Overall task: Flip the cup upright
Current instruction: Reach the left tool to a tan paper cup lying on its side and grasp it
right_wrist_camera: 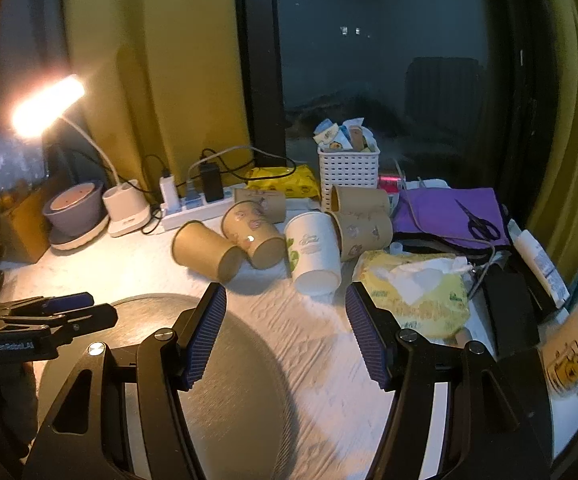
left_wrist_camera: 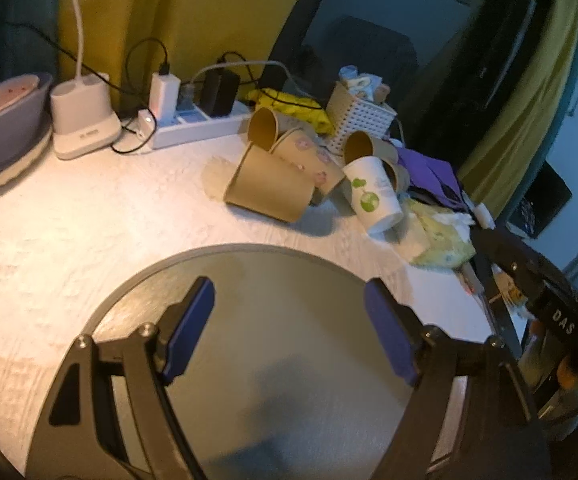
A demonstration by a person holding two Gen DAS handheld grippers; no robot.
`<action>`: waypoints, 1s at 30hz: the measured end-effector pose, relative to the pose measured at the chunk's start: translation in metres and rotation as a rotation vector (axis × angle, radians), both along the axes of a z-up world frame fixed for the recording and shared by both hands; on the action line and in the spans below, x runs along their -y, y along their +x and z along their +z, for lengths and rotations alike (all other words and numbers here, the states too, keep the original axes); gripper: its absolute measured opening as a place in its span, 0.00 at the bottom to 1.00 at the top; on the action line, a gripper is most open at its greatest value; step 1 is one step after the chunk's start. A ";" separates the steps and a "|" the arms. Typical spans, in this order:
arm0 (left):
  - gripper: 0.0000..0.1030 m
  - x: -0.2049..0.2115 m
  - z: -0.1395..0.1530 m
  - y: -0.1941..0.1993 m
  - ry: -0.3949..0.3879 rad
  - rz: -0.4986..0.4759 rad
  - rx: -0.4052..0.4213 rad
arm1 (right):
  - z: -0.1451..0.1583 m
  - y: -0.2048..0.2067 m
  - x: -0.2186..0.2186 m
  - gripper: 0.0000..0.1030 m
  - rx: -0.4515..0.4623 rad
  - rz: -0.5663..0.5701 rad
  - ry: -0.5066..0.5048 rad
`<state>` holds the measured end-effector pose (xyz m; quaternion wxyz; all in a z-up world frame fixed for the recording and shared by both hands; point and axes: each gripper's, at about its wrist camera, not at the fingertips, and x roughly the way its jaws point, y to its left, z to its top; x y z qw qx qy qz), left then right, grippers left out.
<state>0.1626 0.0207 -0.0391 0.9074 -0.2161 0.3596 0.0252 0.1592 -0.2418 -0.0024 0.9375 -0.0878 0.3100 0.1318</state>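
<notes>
At twelve o'clock from my right gripper (right_wrist_camera: 285, 332), just past the fingertips, a heap of paper cups lies tipped over on the white table (right_wrist_camera: 321, 364). Nearest is the white cup (right_wrist_camera: 313, 254) with green print, on its side with its flat bottom toward me; at ten o'clock lie the plain brown cup (right_wrist_camera: 205, 251) and a patterned one (right_wrist_camera: 253, 234), with more brown cups behind near the white basket (right_wrist_camera: 348, 174). Both my grippers hang spread wide and hold nothing: the left gripper (left_wrist_camera: 289, 326) hovers over the round grey mat (left_wrist_camera: 289, 300), with the heap at its one o'clock. I judge that no cup is upright yet, so I am at the approach, choosing one to take. The white cup looks the easiest for my right side. The next move calls for straddling its wall, closing gently so the paper does not crush, then turning it mouth up, perhaps setting it on the mat.
</notes>
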 end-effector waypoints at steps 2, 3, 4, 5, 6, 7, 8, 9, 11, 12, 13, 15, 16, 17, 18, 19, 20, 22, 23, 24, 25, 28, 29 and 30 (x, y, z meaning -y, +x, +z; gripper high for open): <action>0.76 -0.002 -0.005 0.014 -0.025 0.014 -0.013 | -0.003 0.013 0.002 0.63 -0.003 -0.004 -0.007; 0.76 -0.003 -0.007 0.020 -0.037 0.023 -0.019 | -0.004 0.018 0.003 0.63 -0.004 -0.007 -0.009; 0.76 -0.003 -0.008 0.027 -0.047 0.031 -0.023 | -0.004 0.024 0.003 0.63 -0.005 -0.009 -0.010; 0.76 -0.004 -0.009 0.032 -0.054 0.036 -0.025 | -0.004 0.030 0.004 0.63 -0.005 -0.009 -0.011; 0.76 -0.005 -0.010 0.038 -0.059 0.042 -0.028 | -0.005 0.035 0.005 0.63 -0.006 -0.010 -0.013; 0.76 -0.006 -0.010 0.045 -0.072 0.045 -0.029 | -0.005 0.041 0.007 0.63 -0.006 -0.012 -0.013; 0.76 -0.007 -0.011 0.050 -0.085 0.048 -0.032 | -0.005 0.045 0.008 0.63 -0.006 -0.013 -0.012; 0.76 -0.009 -0.012 0.058 -0.107 0.053 -0.036 | -0.005 0.050 0.009 0.63 -0.006 -0.015 -0.010; 0.76 -0.017 -0.015 0.072 -0.155 0.075 -0.055 | -0.006 0.058 0.012 0.63 -0.004 -0.018 -0.008; 0.76 -0.021 -0.017 0.078 -0.178 0.088 -0.064 | -0.006 0.061 0.013 0.63 -0.001 -0.020 -0.006; 0.76 -0.024 -0.018 0.084 -0.189 0.098 -0.068 | -0.006 0.064 0.014 0.63 0.001 -0.023 -0.003; 0.76 -0.031 -0.022 0.094 -0.197 0.130 -0.078 | -0.006 0.067 0.015 0.63 0.004 -0.027 0.006; 0.76 -0.034 -0.025 0.099 -0.217 0.148 -0.085 | -0.007 0.069 0.015 0.63 0.004 -0.028 0.011; 0.76 -0.036 -0.027 0.102 -0.230 0.158 -0.090 | -0.008 0.071 0.015 0.63 0.004 -0.028 0.014; 0.76 -0.039 -0.030 0.106 -0.248 0.175 -0.094 | -0.009 0.073 0.015 0.63 0.003 -0.028 0.017; 0.76 -0.040 -0.032 0.108 -0.256 0.187 -0.096 | -0.011 0.075 0.015 0.63 0.002 -0.028 0.018; 0.76 -0.042 -0.035 0.112 -0.271 0.201 -0.107 | -0.012 0.076 0.015 0.63 -0.001 -0.030 0.019; 0.76 -0.045 -0.042 0.119 -0.304 0.207 -0.126 | -0.015 0.080 0.014 0.63 -0.006 -0.029 0.024; 0.76 -0.045 -0.045 0.122 -0.308 0.217 -0.133 | -0.015 0.081 0.014 0.63 -0.007 -0.027 0.023; 0.76 -0.046 -0.047 0.124 -0.313 0.226 -0.138 | -0.016 0.082 0.014 0.63 -0.006 -0.025 0.024; 0.76 -0.046 -0.048 0.127 -0.317 0.233 -0.139 | -0.016 0.084 0.014 0.63 -0.008 -0.024 0.023; 0.76 -0.046 -0.050 0.134 -0.311 0.238 -0.128 | -0.016 0.085 0.013 0.63 -0.009 -0.019 0.027; 0.76 -0.046 -0.052 0.138 -0.310 0.238 -0.129 | -0.015 0.085 0.013 0.63 -0.009 -0.019 0.028; 0.76 -0.046 -0.054 0.141 -0.311 0.240 -0.135 | -0.014 0.084 0.014 0.63 -0.010 -0.019 0.030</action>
